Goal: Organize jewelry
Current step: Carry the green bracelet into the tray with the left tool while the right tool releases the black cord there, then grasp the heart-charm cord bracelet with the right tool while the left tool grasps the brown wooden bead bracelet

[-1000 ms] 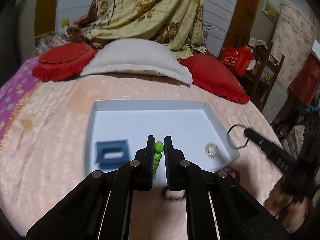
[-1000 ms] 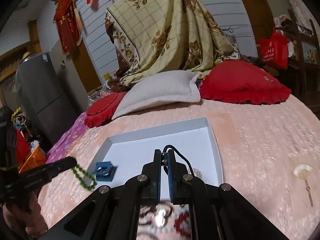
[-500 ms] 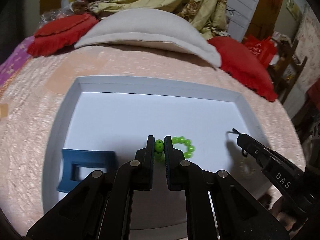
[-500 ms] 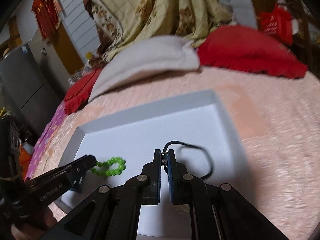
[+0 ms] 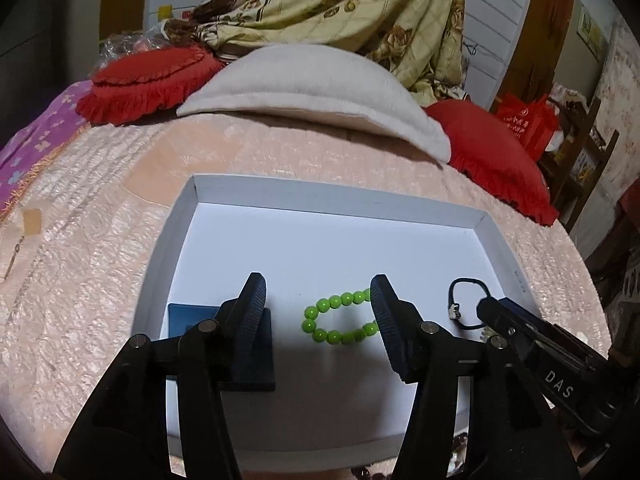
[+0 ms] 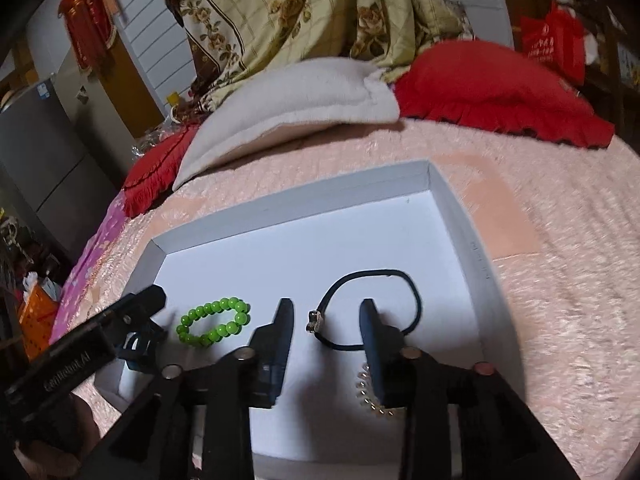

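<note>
Our left gripper point(image 5: 318, 300) has just opened over the beads point(image 5: 340, 320) lying in the tray point(image 5: 336, 194), fingers spread, touching nothing. Our right gripper point(image 6: 326, 320), also just opened, straddles the cord point(image 6: 372, 304) near the tray's right edge.

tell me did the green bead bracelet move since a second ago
Yes. The green bead bracelet was pinched at the white tray's near edge; now it lies flat on the tray floor, between the left gripper's just-opened fingers.
</note>
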Demonstrator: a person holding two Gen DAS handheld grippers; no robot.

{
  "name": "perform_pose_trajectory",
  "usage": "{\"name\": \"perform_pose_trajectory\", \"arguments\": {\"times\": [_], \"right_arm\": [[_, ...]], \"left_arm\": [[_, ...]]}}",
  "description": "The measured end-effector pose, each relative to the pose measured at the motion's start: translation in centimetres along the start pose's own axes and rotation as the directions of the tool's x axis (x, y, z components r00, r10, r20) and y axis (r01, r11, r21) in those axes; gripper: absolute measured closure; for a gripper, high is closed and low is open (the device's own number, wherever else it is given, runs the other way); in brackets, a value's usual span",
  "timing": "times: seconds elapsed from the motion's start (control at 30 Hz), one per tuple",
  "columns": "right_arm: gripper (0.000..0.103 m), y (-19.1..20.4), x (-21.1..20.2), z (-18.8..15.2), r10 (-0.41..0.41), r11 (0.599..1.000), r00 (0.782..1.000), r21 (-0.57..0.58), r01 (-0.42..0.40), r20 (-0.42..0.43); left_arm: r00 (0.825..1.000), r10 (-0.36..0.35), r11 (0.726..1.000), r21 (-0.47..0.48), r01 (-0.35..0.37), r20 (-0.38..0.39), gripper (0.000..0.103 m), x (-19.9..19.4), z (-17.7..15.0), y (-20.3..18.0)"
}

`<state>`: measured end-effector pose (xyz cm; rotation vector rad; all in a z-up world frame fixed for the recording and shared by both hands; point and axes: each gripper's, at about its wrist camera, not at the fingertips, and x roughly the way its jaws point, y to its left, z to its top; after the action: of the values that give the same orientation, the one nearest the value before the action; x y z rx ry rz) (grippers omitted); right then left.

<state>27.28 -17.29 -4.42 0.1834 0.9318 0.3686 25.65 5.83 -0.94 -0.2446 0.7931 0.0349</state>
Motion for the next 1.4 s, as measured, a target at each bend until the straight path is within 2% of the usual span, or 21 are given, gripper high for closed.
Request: {"name": "perform_pose_trajectory", "arguments": {"times": [0.17,0.27,0.33,0.47,0.53,0.6,0.7,0.87,1.0,1.2,1.4], "right_arm": [[0.07,0.1,-3.7,-1.2,-0.055,0.998,0.994,-0.037,0.059,0.09],[0.07,-1.0,-7.0,-2.3,-0.069,0.997,0.987,-0.009,0.071,0.149],[0.07,-1.6,-8.6,-3.3,-0.083,0.996,0.984,-0.004,0.085,0.159],[0.07,-2.8,-11.6,-6.4,-0.13,0.991,0.984,-0.026,0.134,0.126],[0.07,-3.3,-12.2,-7.9,-0.135,0.989,0.987,-0.045,0.14,0.086],[0.07,-3.2,-12.5,-9.4,-0.11,0.99,0.993,-0.085,0.113,0.045],[0.07,-2.0,-12.6,-10.7,-0.045,0.985,0.999,-0.164,0.047,0.018],[0.07,1.6,-10.6,-11.3,0.053,0.95,0.999,-0.31,-0.051,-0.001],[0.07,3.5,-7.5,-10.6,0.027,0.933,0.999,-0.358,-0.033,-0.022],[0.07,3.3,-5.0,-9.7,-0.002,0.949,0.998,-0.316,-0.02,-0.07],[0.07,3.5,-4.3,-9.6,-0.007,0.955,0.996,-0.297,-0.021,-0.093]], "left_arm": [[1.0,-0.015,0.999,0.034,0.015,-0.002,0.049,-1.3,-1.2,-0.2],[0.999,-0.052,0.997,0.054,0.052,-0.002,0.049,-3.2,-2.6,-0.3],[0.997,-0.079,0.995,0.063,0.079,-0.003,0.049,-4.8,-3.8,-0.4],[0.989,-0.131,0.988,0.067,0.136,-0.073,0.049,-6.3,-6.5,-0.7],[0.987,-0.118,0.988,0.087,0.128,-0.11,0.049,-6.4,-7.8,-1.2],[0.989,-0.072,0.99,0.114,0.087,-0.13,0.049,-6.1,-8.8,-1.8],[0.989,-0.03,0.992,0.118,0.047,-0.143,0.049,-5.5,-9.2,-1.9],[0.993,-0.017,0.998,0.056,0.024,-0.114,0.049,-6.0,-8.6,-0.5],[0.994,0.004,1.0,0.015,-0.003,-0.108,0.049,-6.1,-8.1,0.6],[0.995,-0.005,1.0,-0.023,0.003,-0.1,0.049,-6.4,-7.7,1.3],[0.994,-0.008,0.999,-0.033,0.004,-0.107,0.049,-6.3,-7.6,1.6]]}}
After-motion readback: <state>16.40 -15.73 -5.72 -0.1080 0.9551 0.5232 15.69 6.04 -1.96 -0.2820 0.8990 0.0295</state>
